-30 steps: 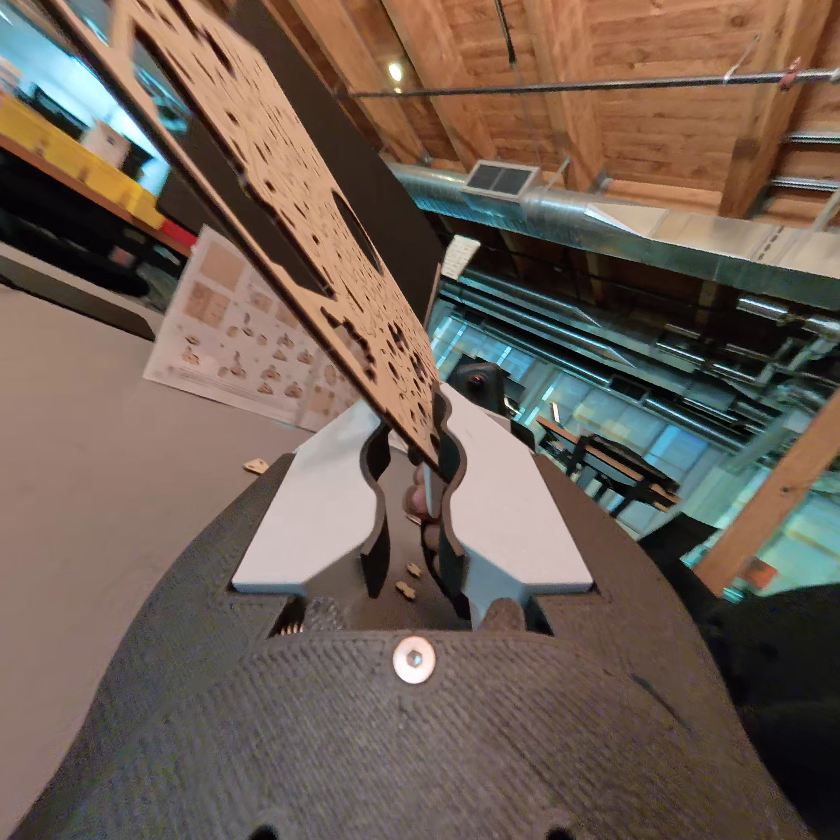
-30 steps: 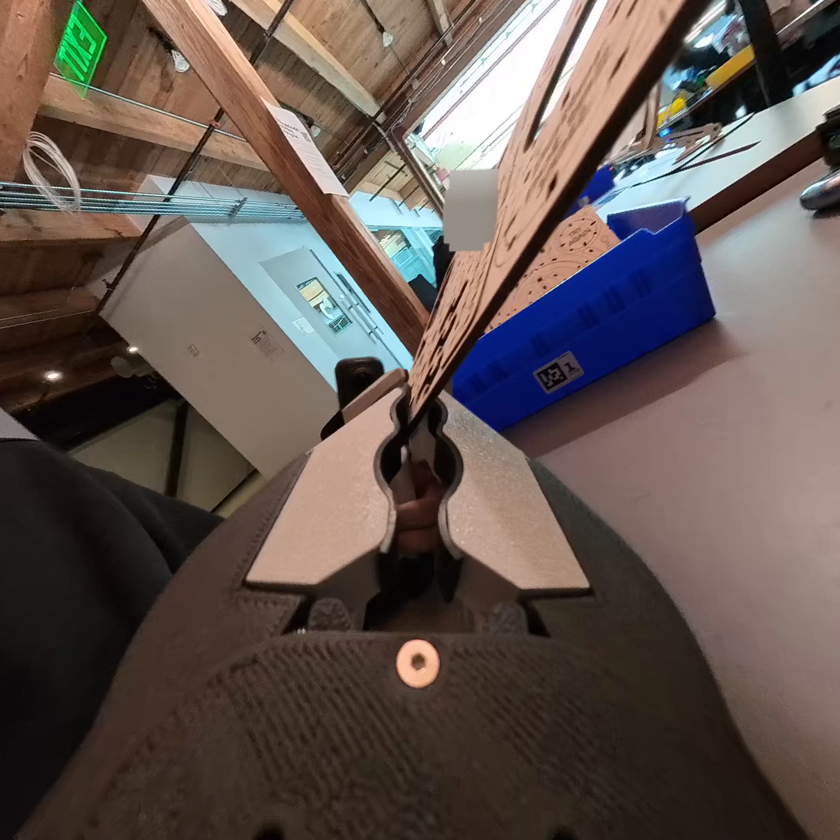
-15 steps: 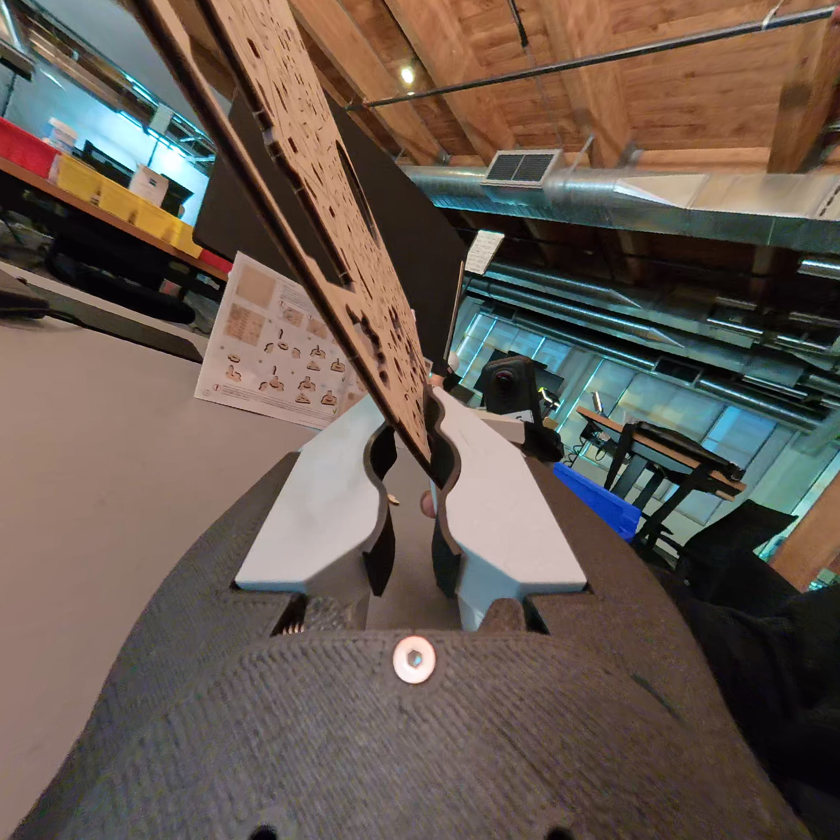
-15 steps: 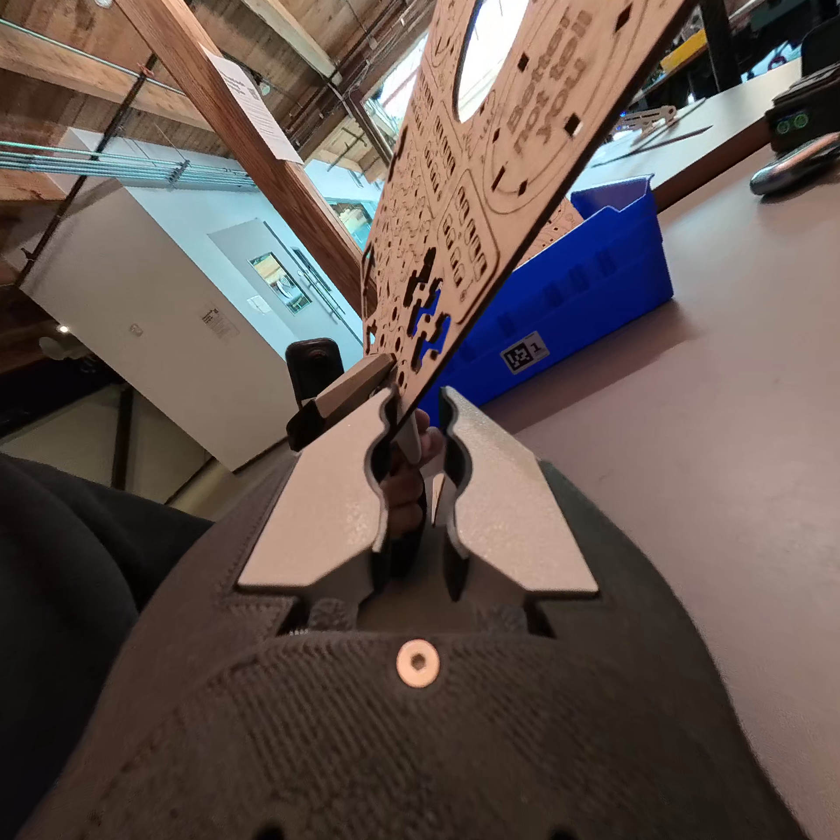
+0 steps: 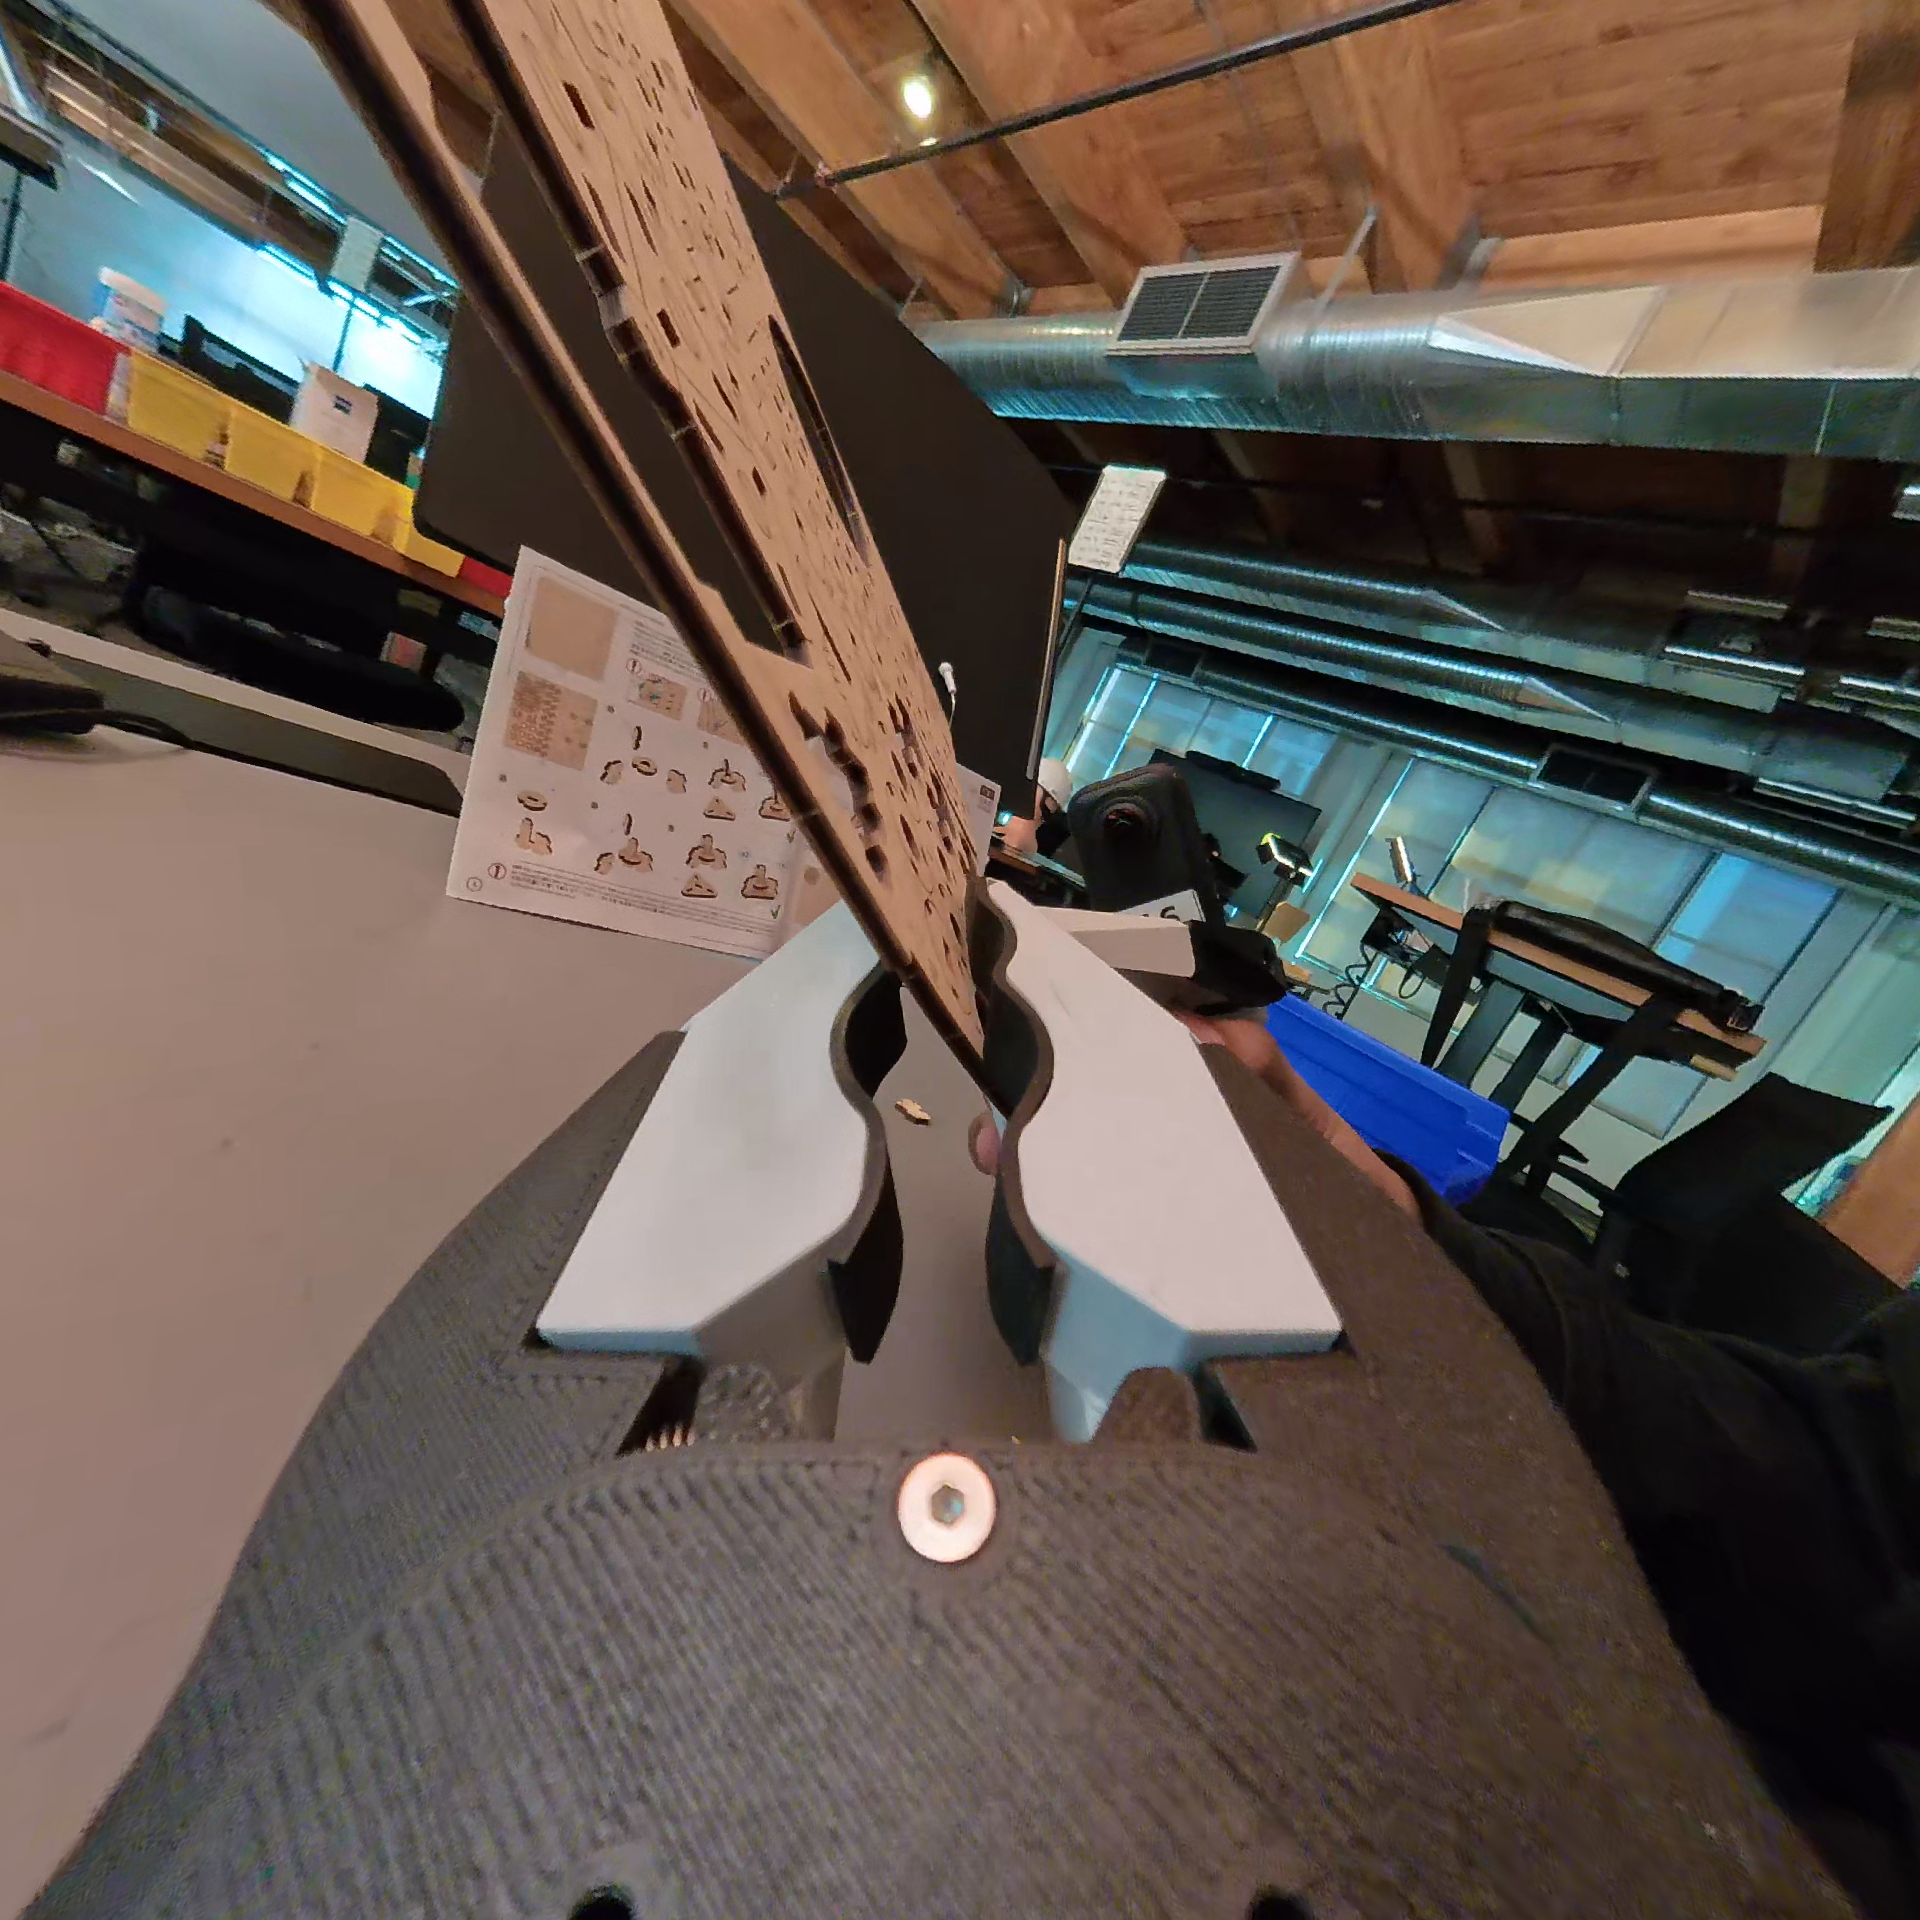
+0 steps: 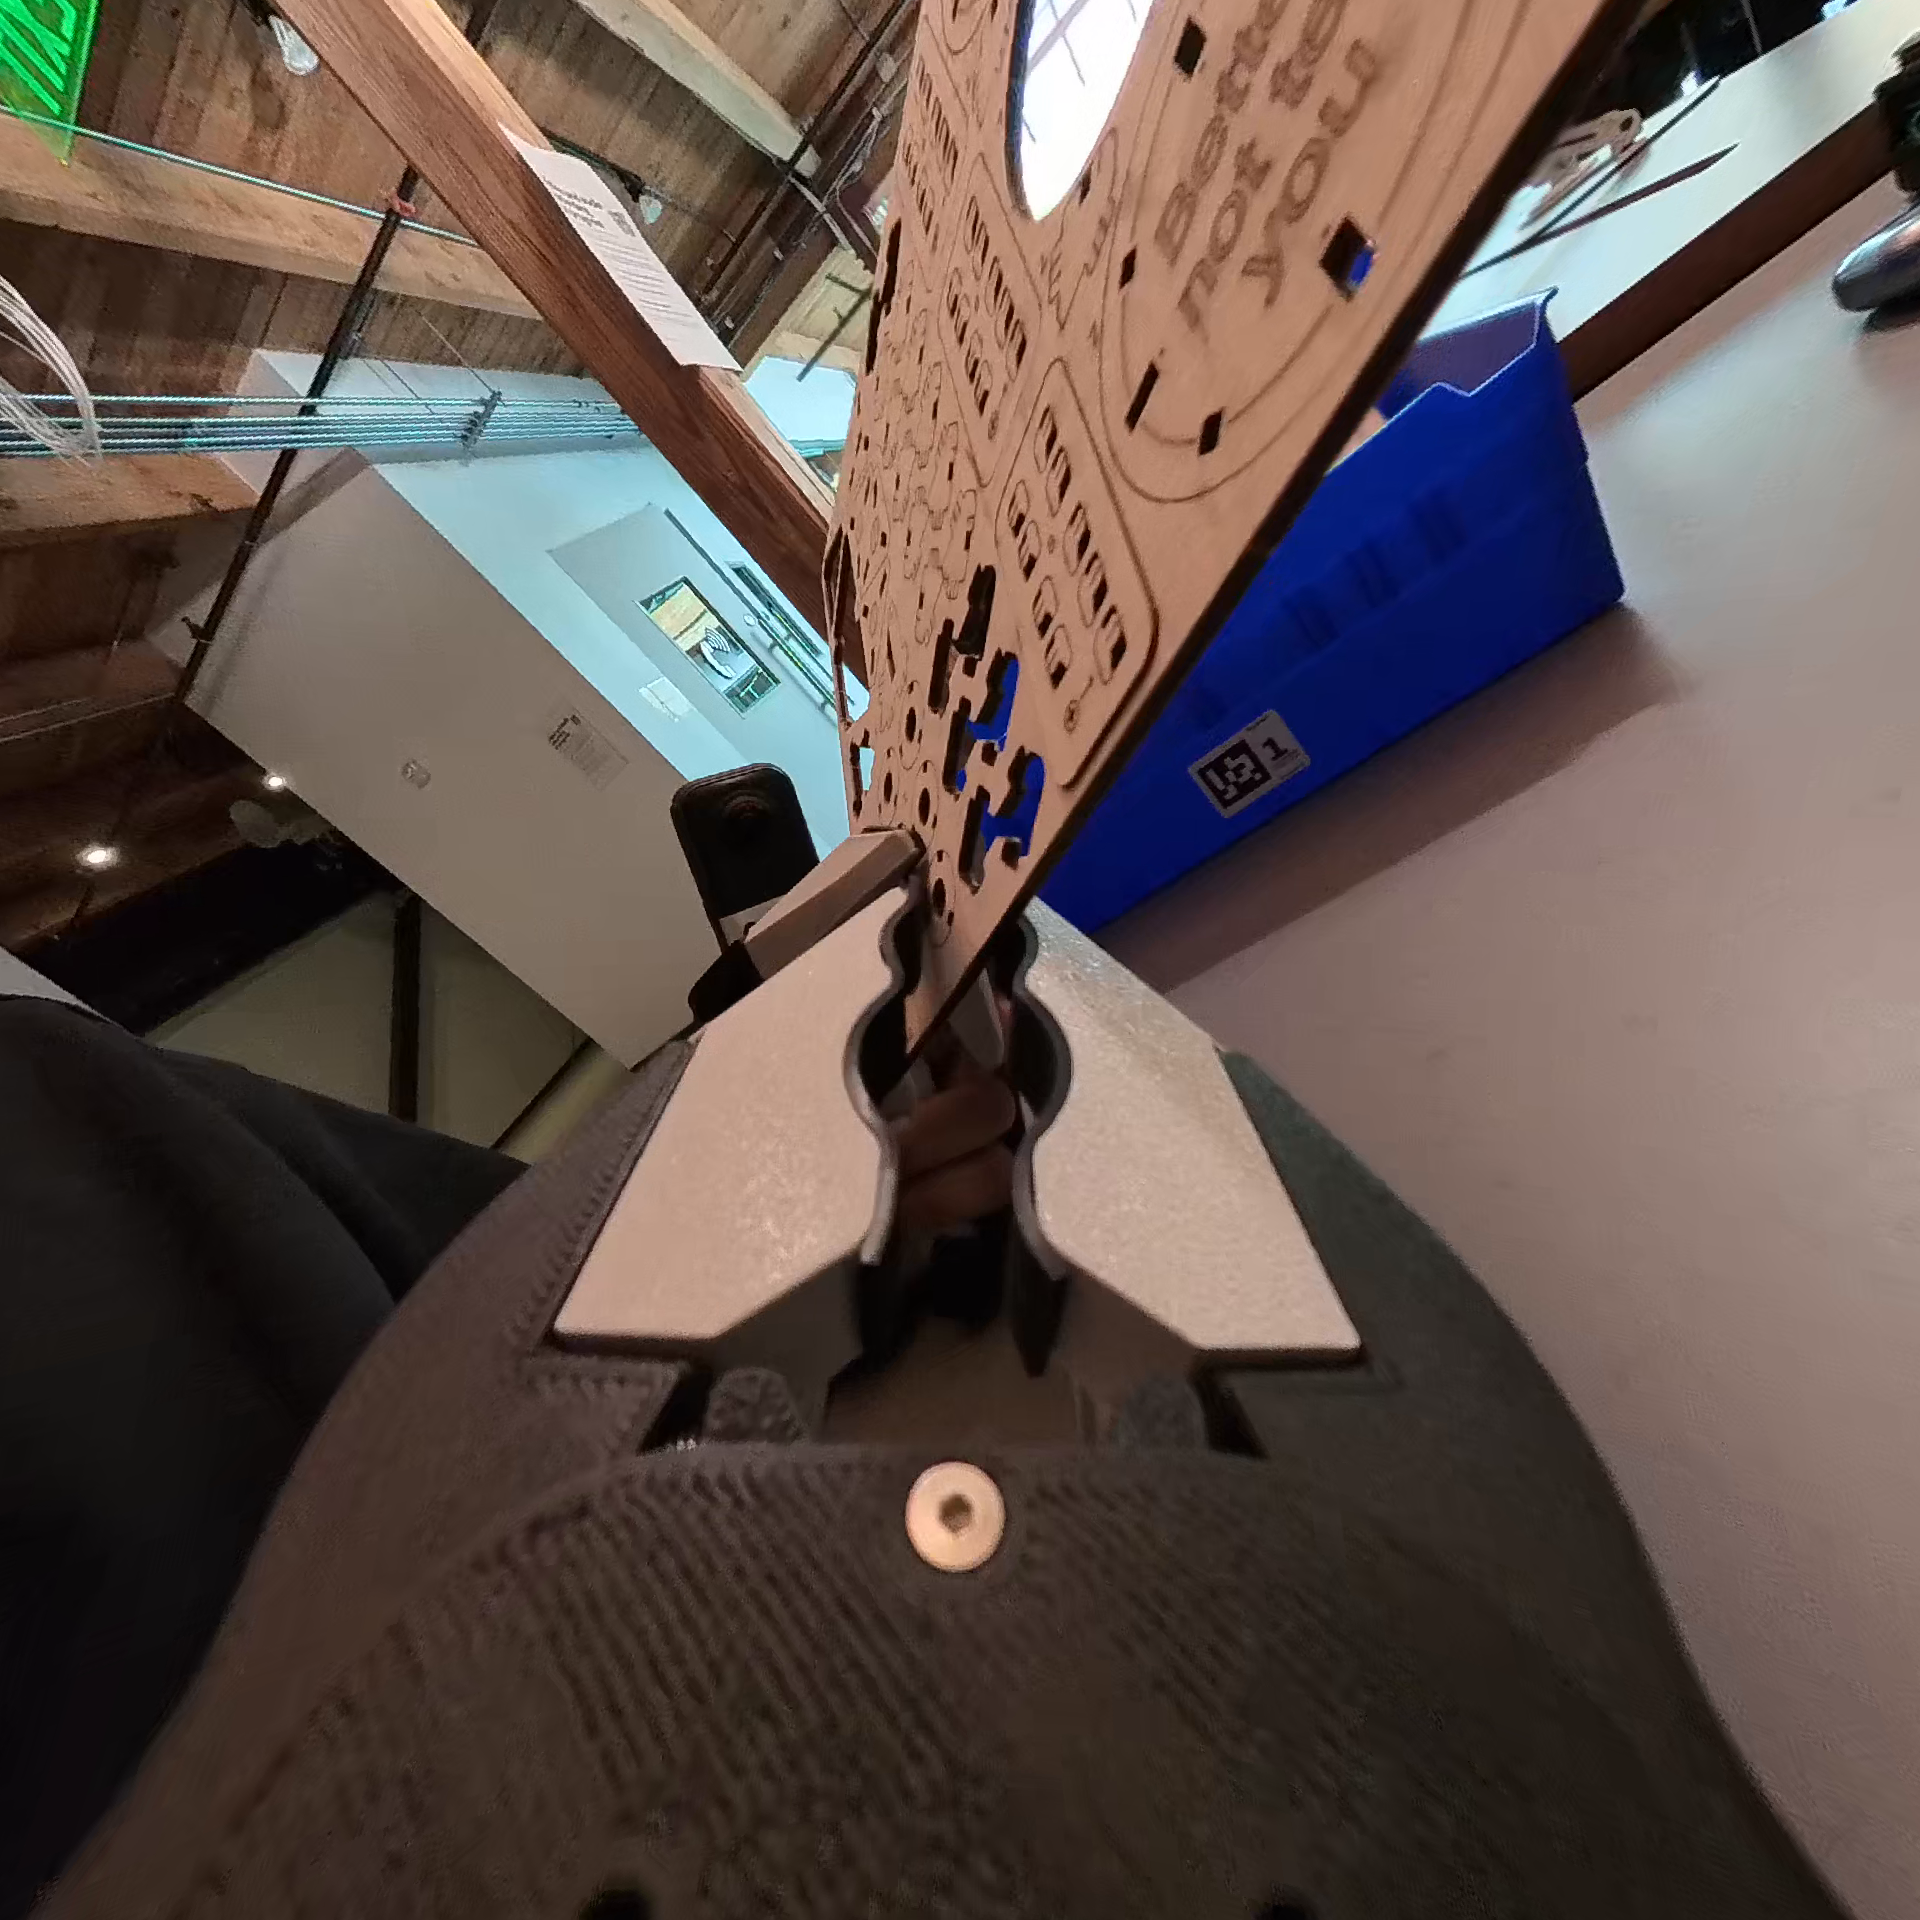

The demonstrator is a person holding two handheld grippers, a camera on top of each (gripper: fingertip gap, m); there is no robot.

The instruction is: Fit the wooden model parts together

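Note:
A thin laser-cut wooden sheet point(image 5: 727, 416) with many cut-outs rises steeply from my left gripper point(image 5: 925, 956), which is shut on its lower corner. In the right wrist view the same sheet point(image 6: 1091, 416) stands between the fingers of my right gripper point(image 6: 961, 940). The jaws there stand apart and a dark slit shows beside the sheet. The left gripper's grey finger point(image 6: 842, 883) touches the sheet just beyond. The right gripper's finger point(image 5: 1132, 940) and camera show behind the sheet in the left wrist view. A person's hand point(image 6: 956, 1143) shows below the sheet.
A blue bin point(image 6: 1403, 603) with more wooden sheets stands on the grey table point(image 6: 1558, 1039); it also shows in the left wrist view point(image 5: 1382, 1101). A printed instruction sheet point(image 5: 623, 769) lies ahead on the left. A small wood piece point(image 5: 914, 1110) lies on the table. Yellow bins point(image 5: 260, 447) line a far shelf. The grippers are tip to tip, or close to it.
The left jaws closed in on the sheet and stayed there. The right jaws let go of the sheet, opened wide, then narrowed part way. The sheet turned its face toward the right camera.

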